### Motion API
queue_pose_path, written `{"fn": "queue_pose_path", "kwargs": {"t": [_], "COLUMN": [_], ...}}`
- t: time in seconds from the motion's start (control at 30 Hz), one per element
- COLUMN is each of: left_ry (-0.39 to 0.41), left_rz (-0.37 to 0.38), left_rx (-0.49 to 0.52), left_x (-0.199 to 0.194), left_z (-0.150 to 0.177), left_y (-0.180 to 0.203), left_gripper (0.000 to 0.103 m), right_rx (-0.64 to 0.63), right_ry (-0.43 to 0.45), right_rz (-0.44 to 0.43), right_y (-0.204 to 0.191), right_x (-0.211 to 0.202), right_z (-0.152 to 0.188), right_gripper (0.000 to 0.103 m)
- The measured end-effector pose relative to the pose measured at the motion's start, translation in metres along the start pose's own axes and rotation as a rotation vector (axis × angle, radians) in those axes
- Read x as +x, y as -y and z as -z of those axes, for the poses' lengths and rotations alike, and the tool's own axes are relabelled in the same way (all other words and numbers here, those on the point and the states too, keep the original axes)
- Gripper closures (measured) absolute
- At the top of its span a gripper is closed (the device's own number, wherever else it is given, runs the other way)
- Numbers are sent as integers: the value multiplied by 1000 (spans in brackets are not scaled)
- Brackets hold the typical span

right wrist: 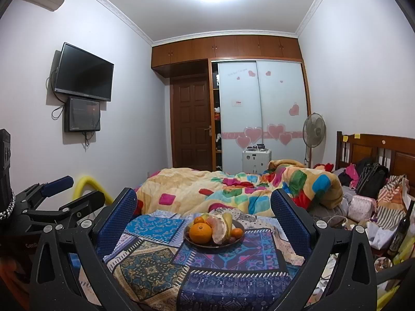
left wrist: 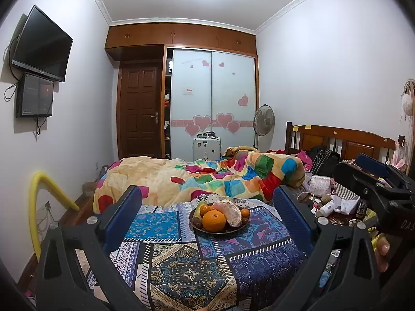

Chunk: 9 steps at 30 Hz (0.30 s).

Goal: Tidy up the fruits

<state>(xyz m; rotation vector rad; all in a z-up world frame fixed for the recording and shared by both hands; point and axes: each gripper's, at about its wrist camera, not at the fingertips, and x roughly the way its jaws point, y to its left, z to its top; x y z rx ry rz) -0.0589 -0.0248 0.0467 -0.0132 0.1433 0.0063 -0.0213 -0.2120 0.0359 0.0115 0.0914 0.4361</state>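
1. The dark round plate [left wrist: 195, 226] of fruit sits on the patterned blue patchwork cloth [left wrist: 181, 267], and everything else is placed here from that plate.
2. On the plate, a large orange [left wrist: 214, 220] lies at the near edge, with a peeled pomelo section [left wrist: 229, 211] touching it on the right side in the left wrist view.
3. A smaller orange [left wrist: 205, 210] sits behind the large one, and another small orange [left wrist: 245, 213] lies at the plate's right rim; a yellow-green fruit [left wrist: 197, 211], perhaps a pear, leans at the left rim.
4. In the right wrist view the same plate [right wrist: 240, 225] shows the large orange [right wrist: 200, 232] at front left and pale yellow slices [right wrist: 228, 220] standing behind the pomelo [right wrist: 216, 229].
5. The left gripper [left wrist: 207, 207] is held short of the plate, its blue-padded fingers spread wide on either side of it and touching no fruit.
6. The right gripper [right wrist: 203, 208] is likewise held short of the plate, fingers spread wide and empty; it also appears at the right edge of the left wrist view.
7. Behind the plate lies a rumpled, colourful patchwork quilt [left wrist: 233, 176] on the bed.
8. Farther behind stand a white-doored wardrobe [left wrist: 212, 98] with pink hearts and a brown door [left wrist: 140, 108] to its left.
9. A standing fan [left wrist: 264, 120] is to the right of the wardrobe, and a wall television [left wrist: 41, 45] hangs far left of the plate.
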Motion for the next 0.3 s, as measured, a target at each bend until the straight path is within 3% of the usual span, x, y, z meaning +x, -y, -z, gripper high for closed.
{"fn": "queue_pose_path", "kwargs": {"t": [0.3], "left_ry": [-6], "left_rz": [6], "left_rx": [1], "left_x": [1], "left_z": [0], "left_y": [0], "left_gripper": [1], "right_rx": [5], "right_ry": [-7], "right_rz": [3], "right_y": [-2], "right_x": [2], "right_z": [-1], "right_gripper": [0]}}
